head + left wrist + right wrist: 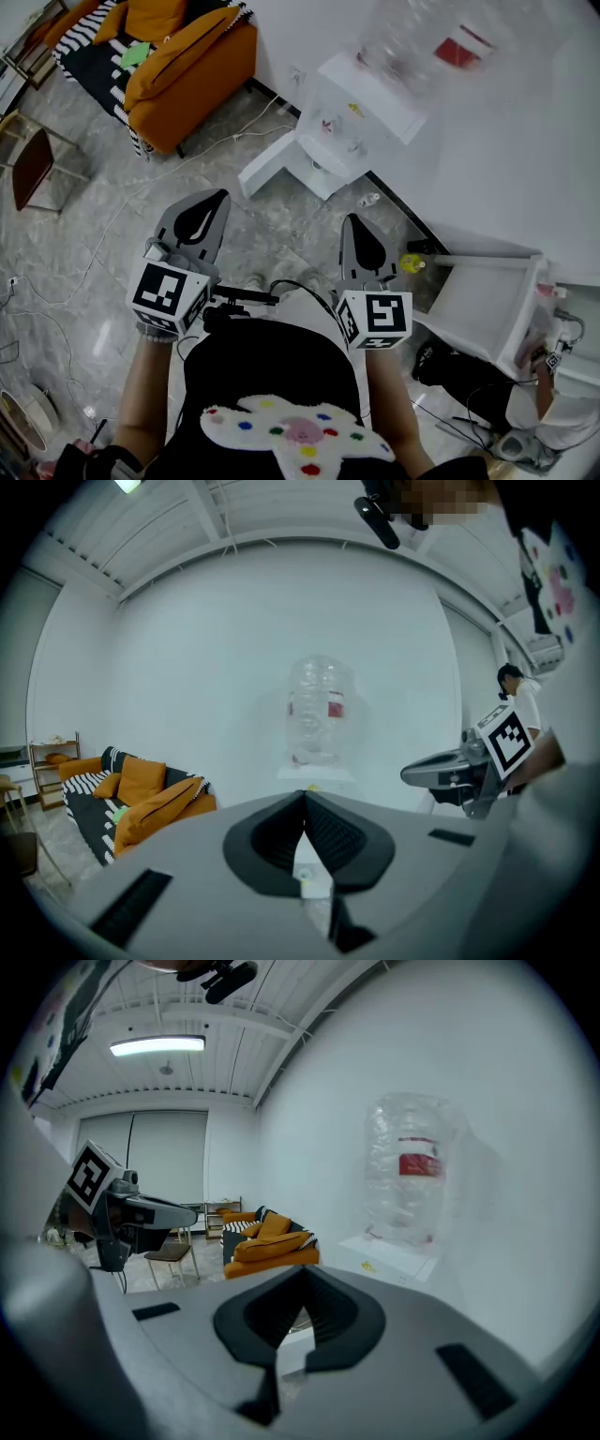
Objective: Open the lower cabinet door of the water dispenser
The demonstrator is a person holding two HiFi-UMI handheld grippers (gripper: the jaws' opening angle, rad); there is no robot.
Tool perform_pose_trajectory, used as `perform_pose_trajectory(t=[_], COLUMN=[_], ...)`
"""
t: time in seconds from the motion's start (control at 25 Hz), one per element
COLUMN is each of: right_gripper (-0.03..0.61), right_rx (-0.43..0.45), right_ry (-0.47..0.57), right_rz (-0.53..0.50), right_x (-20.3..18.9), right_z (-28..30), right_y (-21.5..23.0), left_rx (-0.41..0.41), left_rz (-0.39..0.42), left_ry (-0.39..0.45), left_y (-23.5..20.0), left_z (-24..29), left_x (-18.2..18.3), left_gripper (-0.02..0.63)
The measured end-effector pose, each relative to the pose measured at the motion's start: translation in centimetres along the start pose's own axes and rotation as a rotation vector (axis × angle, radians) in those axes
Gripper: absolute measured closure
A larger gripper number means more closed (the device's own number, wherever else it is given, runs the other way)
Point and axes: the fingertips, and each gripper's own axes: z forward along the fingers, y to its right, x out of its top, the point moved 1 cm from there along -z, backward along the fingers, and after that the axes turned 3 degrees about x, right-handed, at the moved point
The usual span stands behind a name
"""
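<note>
Grey plastic forms the shells of both claws, two in all. The left claw (216,197) and the right claw (351,221) are held side by side, a little apart. Each has its black ribbed pads pressed together at the tips, with nothing gripped between them.

Ahead of both claws and well apart from either stands one white box-shaped water dispenser (342,131), set against a white wall (487,141). One clear plastic water bottle with a red label (412,42) sits upside down on top of it; what the bottle contains cannot be told. A white panel (267,169) juts from the dispenser's lower front toward the left claw's side. Whether this is the lower cabinet door swung out cannot be told.

Far ahead and to the left of the left claw is one orange sofa (187,75) carrying orange cushions and a black-and-white striped throw. One brown chair (33,164) stands further left. One small yellow object (411,263) lies on the grey marbled floor (112,234), just to the right of the right claw.
</note>
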Motion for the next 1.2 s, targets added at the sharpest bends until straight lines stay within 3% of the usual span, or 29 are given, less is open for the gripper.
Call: perform_pose_trajectory(t=[1.2], right_gripper=[0.575], right_rx=[0.003], right_ry=[-0.014], right_rz=[-0.016], right_x=[-0.3], right_z=[-0.7], right_y=[-0.8], left_rx=[-0.053], left_rz=[0.021], left_ry=[0.011], left_y=[1.4], left_z=[-0.4], left_x=[0.1], left_gripper=[0.601])
